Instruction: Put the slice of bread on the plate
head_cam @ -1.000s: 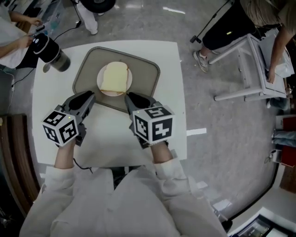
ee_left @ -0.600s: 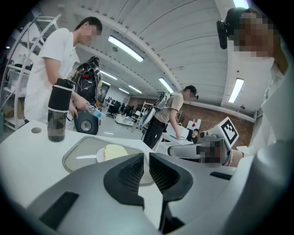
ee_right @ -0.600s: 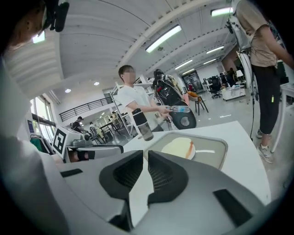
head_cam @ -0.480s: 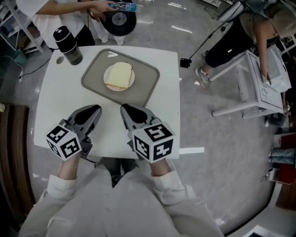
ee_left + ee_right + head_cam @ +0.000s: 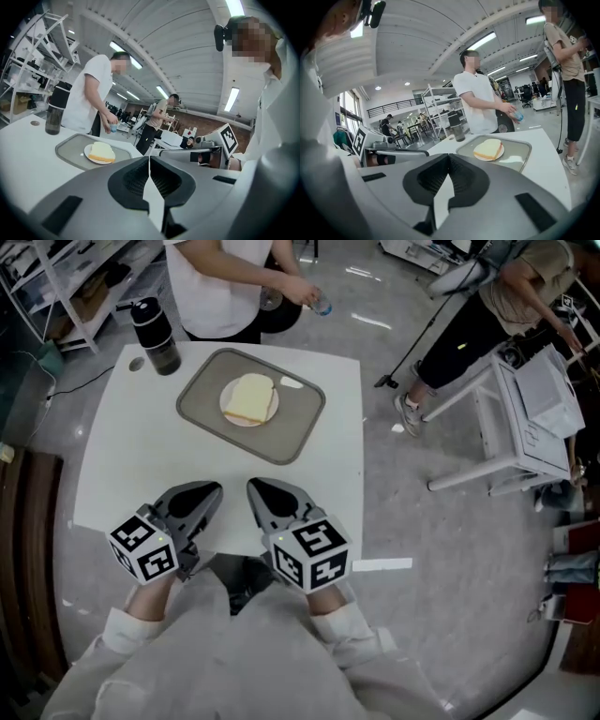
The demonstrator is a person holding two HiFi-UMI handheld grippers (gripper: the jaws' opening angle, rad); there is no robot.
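Note:
The slice of bread lies flat on a small white plate, which sits on a grey tray at the far side of the white table. The bread also shows in the left gripper view, and the bread in the right gripper view. Both grippers hover at the table's near edge, well short of the tray. My left gripper is shut and empty. My right gripper is shut and empty too.
A dark bottle stands at the table's far left corner beside a small round cap. A person stands just behind the table holding a small bottle. A white cart and another person are off to the right.
Both grippers have drawn back toward me, away from the tray, to the table's near edge. A person has stepped up behind the table. The bread stays on the plate.

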